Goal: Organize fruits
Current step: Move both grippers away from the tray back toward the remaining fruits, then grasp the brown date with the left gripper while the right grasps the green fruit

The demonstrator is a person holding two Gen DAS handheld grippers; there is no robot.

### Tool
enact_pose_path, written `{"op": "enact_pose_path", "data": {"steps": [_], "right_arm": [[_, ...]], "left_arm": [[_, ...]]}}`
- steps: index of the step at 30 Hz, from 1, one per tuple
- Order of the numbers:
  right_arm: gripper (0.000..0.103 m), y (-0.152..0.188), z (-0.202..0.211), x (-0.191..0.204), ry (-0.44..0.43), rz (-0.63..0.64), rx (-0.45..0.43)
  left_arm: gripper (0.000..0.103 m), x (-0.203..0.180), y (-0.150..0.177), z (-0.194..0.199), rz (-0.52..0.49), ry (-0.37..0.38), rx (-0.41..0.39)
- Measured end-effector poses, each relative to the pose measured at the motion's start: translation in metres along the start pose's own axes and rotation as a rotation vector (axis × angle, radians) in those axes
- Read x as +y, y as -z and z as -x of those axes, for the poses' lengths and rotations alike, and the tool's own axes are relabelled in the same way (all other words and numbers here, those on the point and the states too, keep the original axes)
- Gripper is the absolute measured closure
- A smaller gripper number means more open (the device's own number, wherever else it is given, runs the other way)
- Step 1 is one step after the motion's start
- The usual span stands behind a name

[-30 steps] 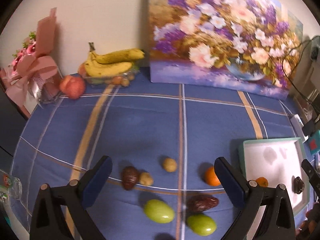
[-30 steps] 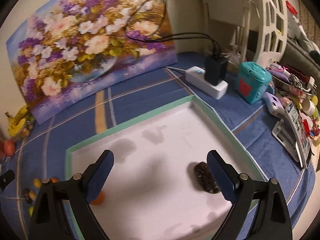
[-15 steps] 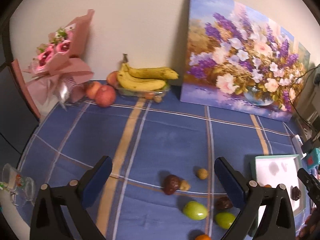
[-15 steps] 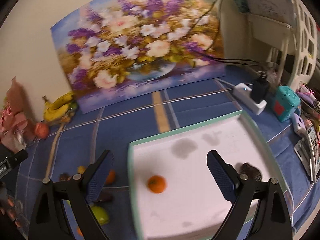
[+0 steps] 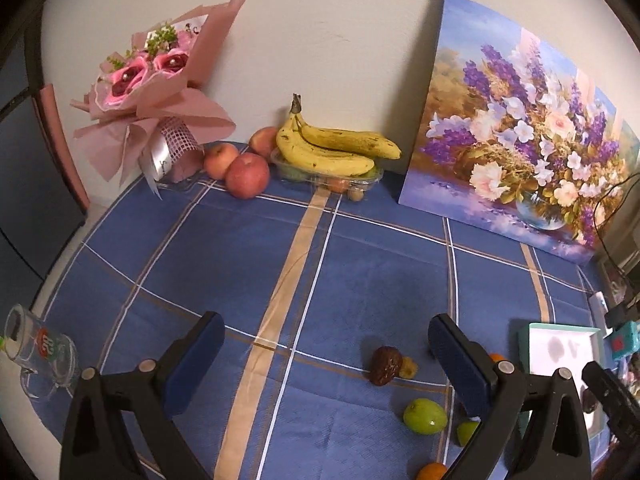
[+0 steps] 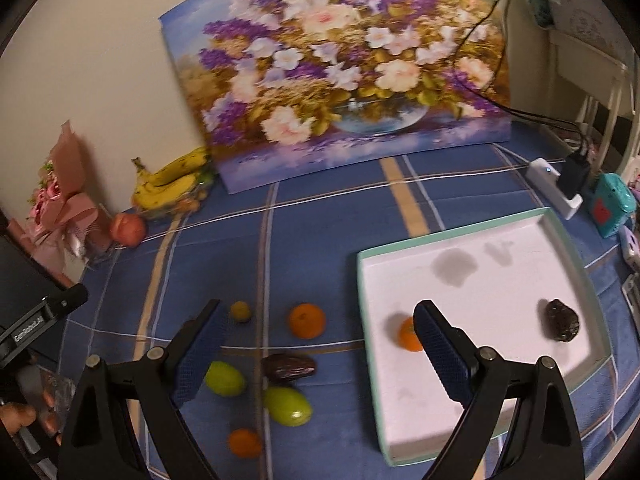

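Blue plaid tablecloth (image 6: 320, 240), floral painting (image 6: 340, 80) against wall. White tray (image 6: 480, 408) with teal rim at right: one mandarin (image 6: 406, 334) and one dark date (image 6: 562, 320) inside, well apart. Loose on cloth left of tray: mandarin (image 6: 306, 321), date (image 6: 290, 367), two green fruits (image 6: 224, 378) (image 6: 287, 406) (type unclear), small yellowish fruit (image 6: 240, 312), another mandarin (image 6: 244, 443). Bananas (image 5: 336, 148) and apples (image 5: 247, 175) at far edge. Left gripper (image 5: 326, 364) spread wide, empty. Right gripper (image 6: 320, 356) likewise spread, empty, above loose fruit.
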State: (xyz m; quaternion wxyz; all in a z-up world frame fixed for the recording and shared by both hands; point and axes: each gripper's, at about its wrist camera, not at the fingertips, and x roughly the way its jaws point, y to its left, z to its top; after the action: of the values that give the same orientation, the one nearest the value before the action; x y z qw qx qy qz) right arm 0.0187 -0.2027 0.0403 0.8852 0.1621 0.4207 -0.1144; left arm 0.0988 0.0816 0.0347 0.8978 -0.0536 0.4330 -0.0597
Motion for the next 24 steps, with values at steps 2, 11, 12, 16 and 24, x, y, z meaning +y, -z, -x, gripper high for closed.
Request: {"op": "enact_pose_path", "data": {"steps": [2,11,12,16,24], "right_arm": [[0.009,0.001,-0.002,0.005,-0.014,0.003,0.01],[0.009,0.013,-0.032,0.013,0.0,0.023,0.113],[0.009,0.014,-0.035,0.014,0.004,0.025,0.12],[0.009,0.024,-0.053,0.017,0.002,0.037,0.192],[0.012,0.056,-0.096,0.023,0.004,0.08,0.377]], "left_arm": [[0.0,-0.001,0.0,-0.009,0.008,0.007,0.023],[0.0,-0.018,0.018,-0.077,-0.017,0.029,0.209],[0.0,-0.022,0.022,-0.086,-0.022,0.029,0.233],[0.001,-0.029,0.033,-0.11,-0.027,0.051,0.299],[0.006,-0.033,0.043,-0.139,0.007,0.119,0.36]]}}
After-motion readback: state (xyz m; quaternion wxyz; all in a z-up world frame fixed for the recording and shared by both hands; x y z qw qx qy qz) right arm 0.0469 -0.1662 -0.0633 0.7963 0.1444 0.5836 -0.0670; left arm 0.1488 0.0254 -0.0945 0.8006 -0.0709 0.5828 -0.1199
